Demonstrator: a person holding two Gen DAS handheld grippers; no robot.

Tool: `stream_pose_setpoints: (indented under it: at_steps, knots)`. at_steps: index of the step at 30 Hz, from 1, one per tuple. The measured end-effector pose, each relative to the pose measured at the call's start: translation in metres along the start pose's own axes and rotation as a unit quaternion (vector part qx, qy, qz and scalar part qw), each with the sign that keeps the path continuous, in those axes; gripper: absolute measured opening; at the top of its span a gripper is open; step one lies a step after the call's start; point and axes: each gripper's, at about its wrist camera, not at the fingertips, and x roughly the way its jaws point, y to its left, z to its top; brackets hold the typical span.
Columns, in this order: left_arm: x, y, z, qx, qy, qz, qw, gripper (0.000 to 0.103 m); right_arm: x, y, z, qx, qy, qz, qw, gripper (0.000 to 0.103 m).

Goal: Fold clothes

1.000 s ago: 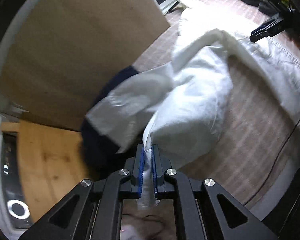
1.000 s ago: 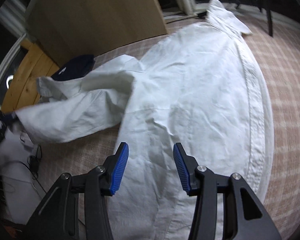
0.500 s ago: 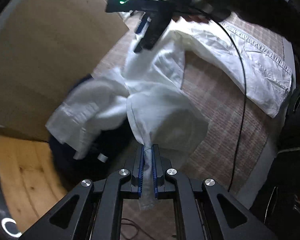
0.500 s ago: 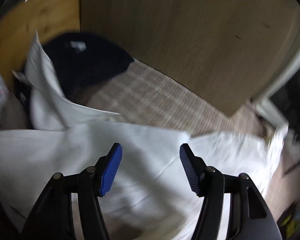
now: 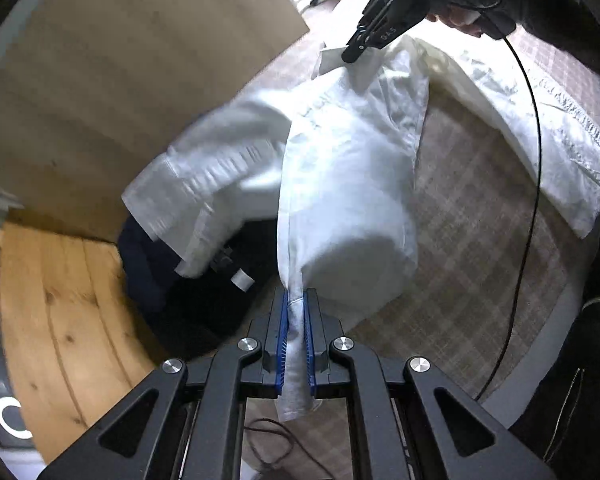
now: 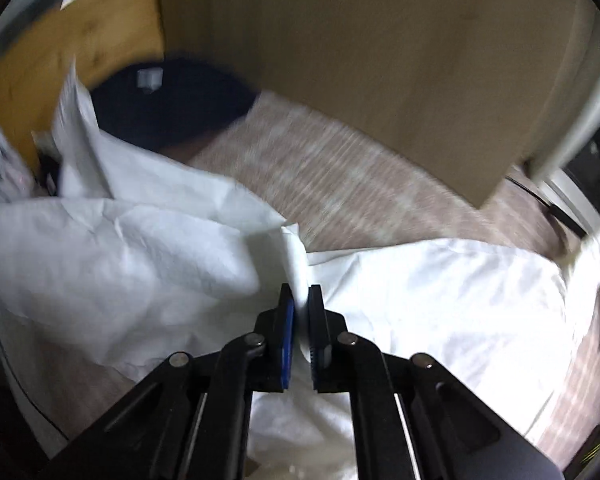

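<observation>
- At nine o'clock in the left wrist view sits a wooden board [image 5: 52,320]; a dark garment [image 5: 188,296] lies heaped on it, just beside the checked mat [image 5: 480,248].
- The left gripper [image 5: 295,344] has its blue pads pinched tight on a seam edge of the white shirt [image 5: 348,184], which hangs lifted toward twelve o'clock.
- At one o'clock the right gripper [image 5: 354,54] meets the shirt; its own view shows the jaws closed on a pleat of cloth.
- Judged: the shirt is held up between both claws, mid-fold; next it wants carrying over and laying flat on the mat.
- No containers in sight.
</observation>
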Motion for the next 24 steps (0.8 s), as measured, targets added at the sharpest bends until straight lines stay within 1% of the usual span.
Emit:
stream_pose_setpoints:
  at_steps: [1,3,4,7,11,13,15,16,17,18,20,22,23,24]
  knots:
    - [-0.004,0.005,0.003,0.004,-0.003,0.007,1.0,0.007,-0.01,-0.007,-0.001,0.021,-0.015,0.006,1.0,0.006]
    - [-0.007,0.021,0.012,0.014,-0.006,0.036,0.9992,0.007,-0.027,-0.022,-0.004,0.062,-0.043,0.02,0.997,0.006]
    - [-0.006,0.03,0.017,0.018,-0.008,0.039,0.9991,0.007,-0.032,-0.026,-0.005,0.079,-0.052,0.027,0.995,0.006]
    - [0.016,0.059,0.035,0.025,0.006,0.062,0.9978,0.007,-0.036,-0.035,-0.005,0.114,-0.066,0.035,0.991,0.006]
    - [0.053,0.088,0.051,0.031,0.026,0.061,0.9973,0.007,-0.028,-0.035,-0.003,0.127,-0.067,0.026,0.989,0.006]
    - [0.078,0.103,0.057,0.014,0.039,0.043,0.9982,0.007,-0.019,-0.041,0.0,0.145,-0.063,0.024,0.987,0.006]
    - [0.107,0.113,0.062,0.011,0.054,0.045,0.9975,0.012,-0.009,-0.048,0.001,0.171,-0.058,0.021,0.983,0.007]
    - [0.119,0.118,0.062,0.01,0.063,0.046,0.9969,0.014,-0.006,-0.046,0.002,0.167,-0.056,0.013,0.984,0.007]
    - [0.127,0.123,0.061,0.003,0.071,0.046,0.9964,0.019,-0.003,-0.045,0.003,0.164,-0.053,0.004,0.985,0.007]
    - [0.135,0.129,0.059,-0.005,0.079,0.046,0.9958,0.023,-0.001,-0.044,0.004,0.161,-0.051,-0.004,0.986,0.007]
    - [0.137,0.144,0.053,-0.029,0.087,0.052,0.9944,0.024,0.004,-0.041,0.006,0.154,-0.046,-0.02,0.987,0.007]
    - [0.125,0.156,0.042,-0.057,0.082,0.042,0.9941,0.025,0.009,-0.039,0.007,0.148,-0.042,-0.035,0.988,0.007]
    - [0.114,0.158,0.035,-0.069,0.073,0.033,0.9944,0.027,0.006,-0.041,0.006,0.152,-0.044,-0.031,0.987,0.007]
    - [0.106,0.158,0.028,-0.075,0.066,0.021,0.9948,0.032,0.004,-0.042,0.005,0.154,-0.044,-0.019,0.987,0.007]
